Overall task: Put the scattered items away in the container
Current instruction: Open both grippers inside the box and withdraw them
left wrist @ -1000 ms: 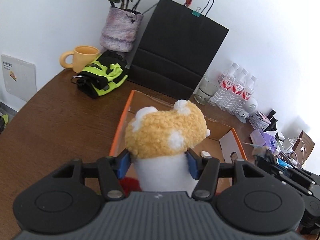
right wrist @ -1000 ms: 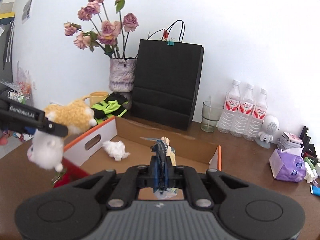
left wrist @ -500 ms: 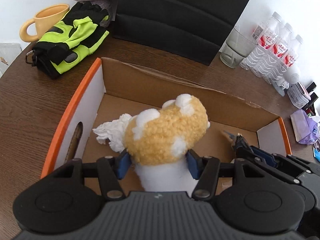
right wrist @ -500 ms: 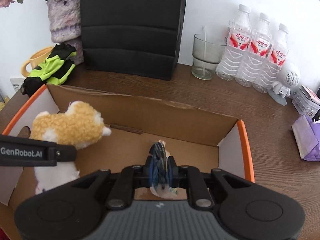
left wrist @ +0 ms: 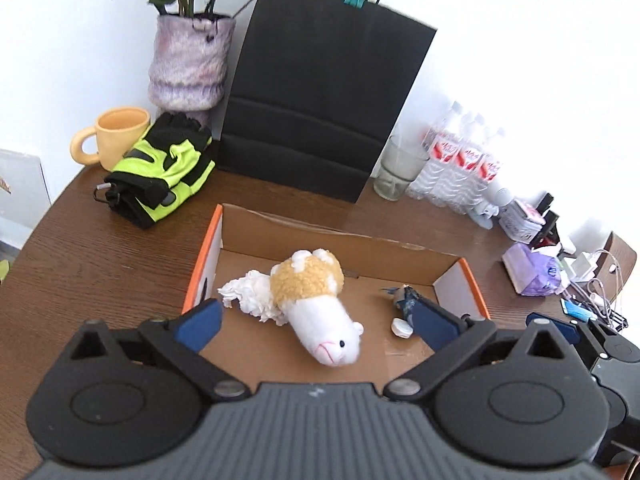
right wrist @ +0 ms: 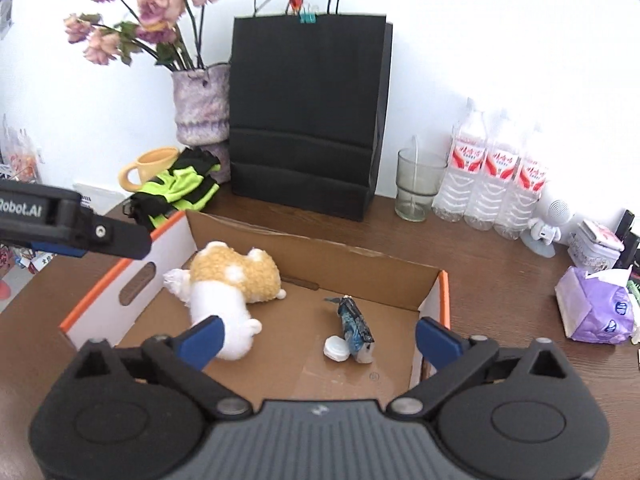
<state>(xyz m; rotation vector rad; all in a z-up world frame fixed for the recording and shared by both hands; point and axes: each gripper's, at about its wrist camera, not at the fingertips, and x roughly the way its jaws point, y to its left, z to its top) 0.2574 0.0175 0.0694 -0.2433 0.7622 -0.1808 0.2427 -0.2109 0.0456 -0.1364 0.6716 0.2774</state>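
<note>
Now both my grippers, left (left wrist: 316, 322) and right (right wrist: 318, 338), gape empty above the box (right wrist: 442, 296); I should lift straight, clearing the plush (left wrist: 316, 304).

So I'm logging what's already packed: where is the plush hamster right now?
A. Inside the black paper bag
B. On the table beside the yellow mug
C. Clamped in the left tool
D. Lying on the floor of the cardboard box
D: the plush hamster lies loose on the cardboard box floor against a crumpled tissue, and the left tool is spread open, holding nothing.
</note>
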